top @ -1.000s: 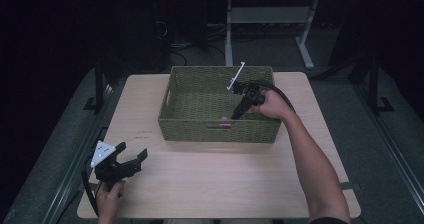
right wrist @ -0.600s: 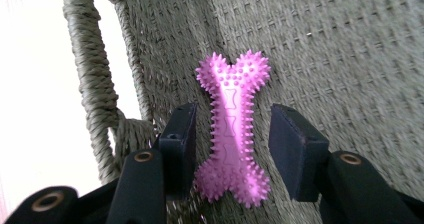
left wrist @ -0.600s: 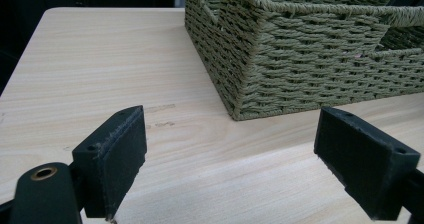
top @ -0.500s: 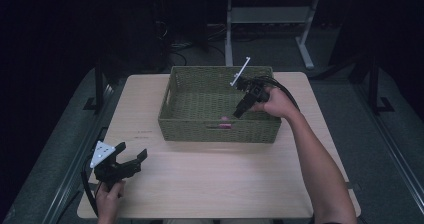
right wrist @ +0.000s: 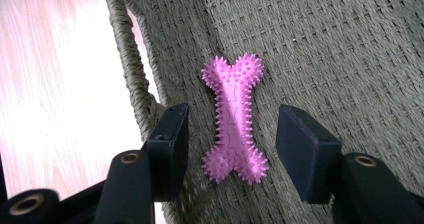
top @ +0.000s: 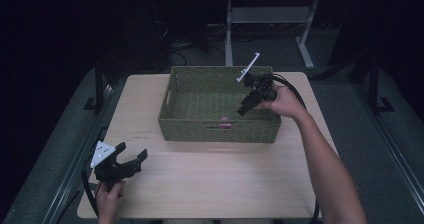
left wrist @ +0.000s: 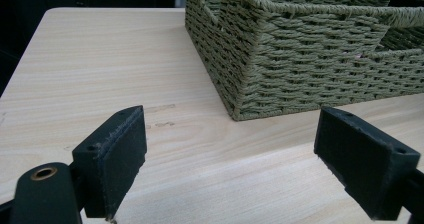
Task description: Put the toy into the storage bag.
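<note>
Lifted slightly, the right hand-held gripper [top: 242, 109] hangs spread inside the basket [top: 215, 132] on the pale wood table [top: 210, 184]; the left hand-held gripper [top: 134, 160] gapes.

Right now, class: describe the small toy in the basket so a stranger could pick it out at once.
Find the green woven basket on the wooden table. On its floor by the near wall lies the toy, between the open right gripper jaws: a bright pink, spiky, bone-shaped piece.
</note>
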Action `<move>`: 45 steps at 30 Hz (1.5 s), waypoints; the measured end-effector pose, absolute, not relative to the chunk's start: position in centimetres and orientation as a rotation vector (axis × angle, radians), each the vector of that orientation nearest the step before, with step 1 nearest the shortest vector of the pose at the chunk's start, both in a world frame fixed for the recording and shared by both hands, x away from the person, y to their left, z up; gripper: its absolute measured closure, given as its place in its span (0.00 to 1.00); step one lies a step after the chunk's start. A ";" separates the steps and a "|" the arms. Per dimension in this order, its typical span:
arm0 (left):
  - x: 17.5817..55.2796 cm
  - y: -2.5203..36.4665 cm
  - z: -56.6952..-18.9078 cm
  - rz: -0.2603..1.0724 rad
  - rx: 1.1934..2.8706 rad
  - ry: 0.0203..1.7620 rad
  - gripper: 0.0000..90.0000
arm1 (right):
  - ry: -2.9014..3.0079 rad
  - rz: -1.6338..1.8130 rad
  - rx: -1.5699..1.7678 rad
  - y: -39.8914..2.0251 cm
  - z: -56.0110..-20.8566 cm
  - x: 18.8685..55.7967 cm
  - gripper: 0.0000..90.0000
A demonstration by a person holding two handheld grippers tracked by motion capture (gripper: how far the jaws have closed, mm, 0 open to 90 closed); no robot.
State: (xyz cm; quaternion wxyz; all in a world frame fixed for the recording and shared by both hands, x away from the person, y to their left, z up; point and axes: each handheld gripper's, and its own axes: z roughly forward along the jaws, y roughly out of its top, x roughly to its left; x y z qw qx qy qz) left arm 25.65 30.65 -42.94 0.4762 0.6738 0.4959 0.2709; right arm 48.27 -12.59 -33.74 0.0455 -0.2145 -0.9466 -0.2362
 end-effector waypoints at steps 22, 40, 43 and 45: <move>25.6 30.4 -42.9 0.663 1.656 1.207 0.14 | -2.927 -0.776 -0.665 -14.4 -31.8 45.3 0.46; 25.6 30.2 -42.9 0.665 1.656 1.206 0.14 | -2.957 -0.781 -0.676 -16.2 -30.8 42.8 0.44; 25.6 30.2 -42.9 0.665 1.656 1.207 0.14 | -2.966 -0.780 -0.672 -16.4 -30.7 42.3 0.43; 25.6 30.2 -42.9 0.665 1.656 1.210 0.14 | -2.987 -0.770 -0.657 -16.5 -30.7 41.8 0.43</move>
